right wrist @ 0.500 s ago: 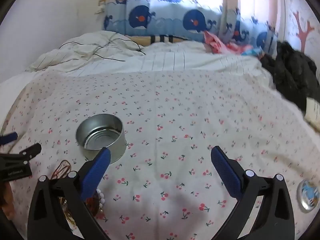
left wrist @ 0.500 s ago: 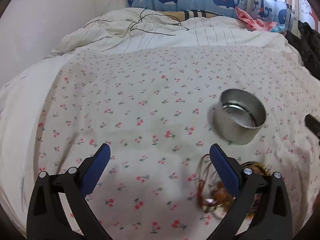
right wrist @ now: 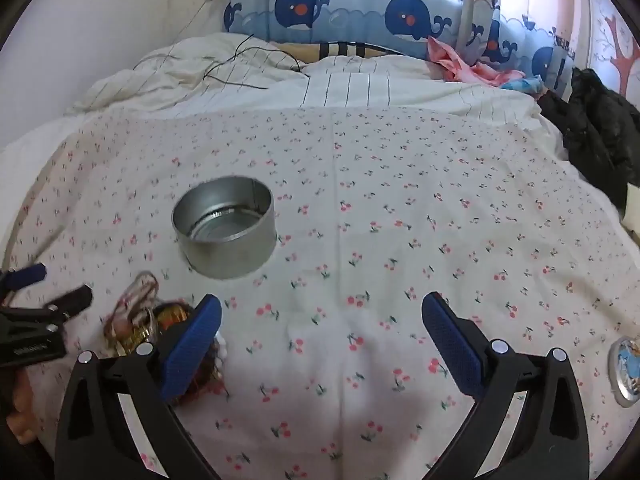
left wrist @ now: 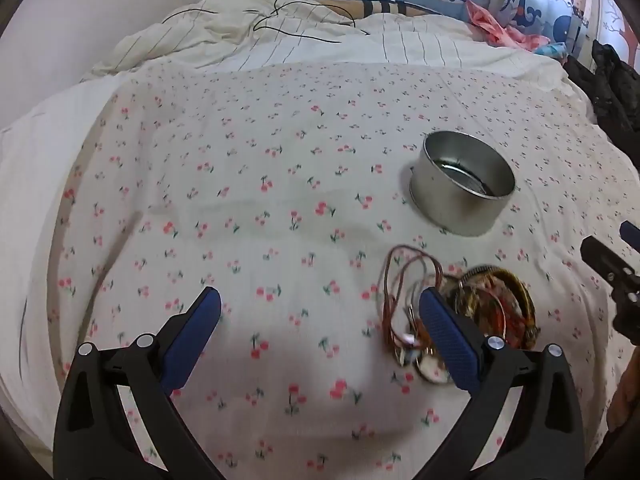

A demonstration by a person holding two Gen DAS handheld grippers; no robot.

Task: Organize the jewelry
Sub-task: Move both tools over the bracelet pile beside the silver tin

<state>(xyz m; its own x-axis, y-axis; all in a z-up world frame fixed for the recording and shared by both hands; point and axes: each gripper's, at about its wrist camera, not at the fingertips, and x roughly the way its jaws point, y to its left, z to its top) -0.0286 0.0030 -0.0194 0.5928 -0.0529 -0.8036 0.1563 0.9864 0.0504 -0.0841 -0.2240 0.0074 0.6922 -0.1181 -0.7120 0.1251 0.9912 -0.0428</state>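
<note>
A round silver tin (left wrist: 464,184) stands open and empty on the cherry-print bedsheet (left wrist: 260,208). Just in front of it lies a jewelry pile (left wrist: 492,308) of gold bangles, with brown cord loops (left wrist: 400,280) at its left side. My left gripper (left wrist: 320,332) hovers open over bare sheet, and its right finger (left wrist: 448,340) overlaps the pile. In the right wrist view the tin (right wrist: 226,226) is at centre left and the jewelry pile (right wrist: 136,320) is partly hidden behind the left finger. My right gripper (right wrist: 322,336) is open over the sheet, holding nothing.
A round lid with a picture (right wrist: 624,368) lies at the right edge. A rumpled striped duvet (right wrist: 320,88) with a black cable lies behind, and dark clothing (right wrist: 600,128) at the far right. The other gripper shows at the frame edges (left wrist: 612,268) (right wrist: 36,312).
In both views the tin and the jewelry sit higher in frame, so both grippers have drawn back or tipped down slightly. More of the pile shows. Both stay wide open.
</note>
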